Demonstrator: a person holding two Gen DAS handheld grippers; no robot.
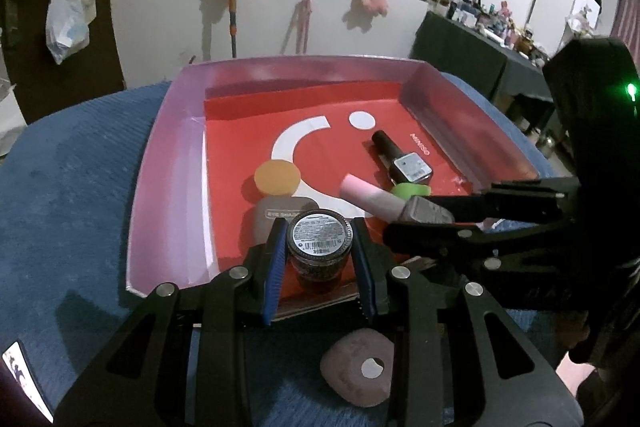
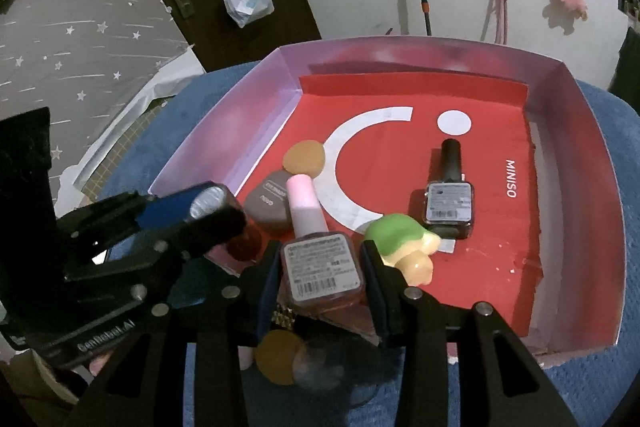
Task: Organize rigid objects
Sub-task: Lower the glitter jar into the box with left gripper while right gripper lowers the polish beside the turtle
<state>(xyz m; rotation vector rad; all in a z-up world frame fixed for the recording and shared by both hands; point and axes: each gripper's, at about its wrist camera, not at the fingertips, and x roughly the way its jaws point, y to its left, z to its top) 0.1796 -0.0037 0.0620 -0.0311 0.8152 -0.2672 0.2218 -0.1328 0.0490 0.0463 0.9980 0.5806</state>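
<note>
A shallow pink-walled tray (image 1: 168, 163) with a red floor sits on a blue cushion. My left gripper (image 1: 320, 247) is shut on a small dark round jar (image 1: 320, 239), held over the tray's near edge. My right gripper (image 2: 322, 267) is shut on a pink-capped nail polish bottle (image 2: 320, 263), held over the tray (image 2: 576, 163); it shows in the left wrist view (image 1: 376, 201). In the tray lie a black-capped polish bottle (image 2: 450, 199), a green and yellow turtle toy (image 2: 404, 243), an orange puff (image 2: 304, 159) and a grey eyeshadow compact (image 2: 268, 207).
A grey-pink compact (image 1: 358, 371) lies on the blue cushion (image 1: 60, 219) in front of the tray. An orange puff (image 2: 278, 361) and a dark blurred object lie below my right gripper. A white wall with hung plush toys stands behind. A dark door is at the left.
</note>
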